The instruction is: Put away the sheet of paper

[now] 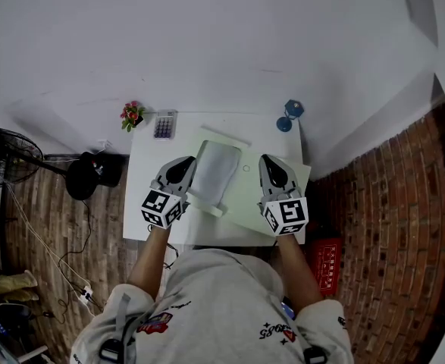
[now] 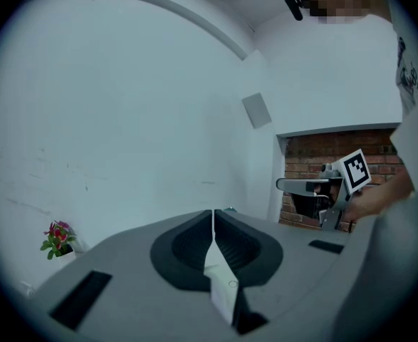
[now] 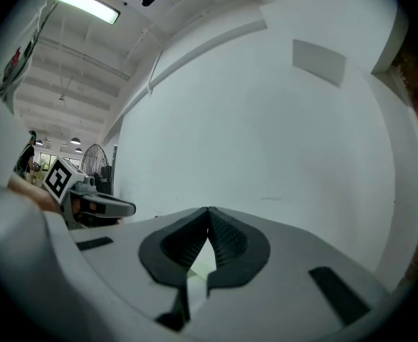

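A white sheet of paper lies on a pale green pad in the middle of the white table; its near end is curled. My left gripper hovers just left of the sheet. My right gripper is over the pad to its right. Both point away from me towards the wall. In the left gripper view the left gripper has its jaws shut tip to tip. The right gripper looks the same in its own view. A pale sliver shows behind each pair of pads; I cannot tell what it is.
At the table's far edge stand a small flower pot, a calculator and a blue object. On the floor are a black stool and a fan at the left, and a red box at the right.
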### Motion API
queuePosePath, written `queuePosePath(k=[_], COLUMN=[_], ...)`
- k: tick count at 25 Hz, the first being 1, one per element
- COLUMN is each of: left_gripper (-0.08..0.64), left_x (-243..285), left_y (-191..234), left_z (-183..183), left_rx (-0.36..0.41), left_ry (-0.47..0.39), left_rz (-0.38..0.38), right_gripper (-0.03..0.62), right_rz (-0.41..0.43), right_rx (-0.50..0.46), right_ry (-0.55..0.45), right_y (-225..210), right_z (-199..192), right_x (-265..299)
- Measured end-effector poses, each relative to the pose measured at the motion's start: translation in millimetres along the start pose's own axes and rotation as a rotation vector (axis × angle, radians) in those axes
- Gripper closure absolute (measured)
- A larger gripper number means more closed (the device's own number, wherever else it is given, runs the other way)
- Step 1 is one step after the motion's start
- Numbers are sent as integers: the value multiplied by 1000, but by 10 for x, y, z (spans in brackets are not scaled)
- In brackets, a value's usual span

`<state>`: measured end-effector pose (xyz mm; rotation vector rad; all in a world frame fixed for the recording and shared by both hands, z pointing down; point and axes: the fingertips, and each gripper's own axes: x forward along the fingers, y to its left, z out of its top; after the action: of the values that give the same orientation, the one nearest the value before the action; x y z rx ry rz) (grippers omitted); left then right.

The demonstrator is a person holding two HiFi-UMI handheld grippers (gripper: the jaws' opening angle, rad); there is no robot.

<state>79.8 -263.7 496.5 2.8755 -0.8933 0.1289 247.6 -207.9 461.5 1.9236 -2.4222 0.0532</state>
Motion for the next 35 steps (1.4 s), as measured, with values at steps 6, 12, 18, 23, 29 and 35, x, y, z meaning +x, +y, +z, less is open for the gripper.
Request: queuePosePath(k=[6, 12, 18, 23, 29, 35], left_gripper=[535, 537, 535, 535, 537, 535], left_x=[8, 6, -6, -10, -26, -55], left_y=[-36, -40, -3, 18, 42, 65], left_z=[116, 112, 74, 40, 7, -23], left_rx=[26, 29, 20, 10, 4, -2], left_ry=[-23, -21, -17, -7, -2, 3], left_rz=[-18, -22, -15, -18, -17, -13], right_gripper=[595, 595, 595, 595, 595, 595], right_rz=[7, -7, -16, -16, -8, -2], right_rx=[-3, 2, 8, 9, 8, 18], right_ry=[-44, -40, -18, -10, -18, -21], right_y=[73, 67, 55, 74, 117, 151], right_z=[217, 194, 88, 58, 75, 55], right_x=[-27, -35, -15, 11, 39, 49])
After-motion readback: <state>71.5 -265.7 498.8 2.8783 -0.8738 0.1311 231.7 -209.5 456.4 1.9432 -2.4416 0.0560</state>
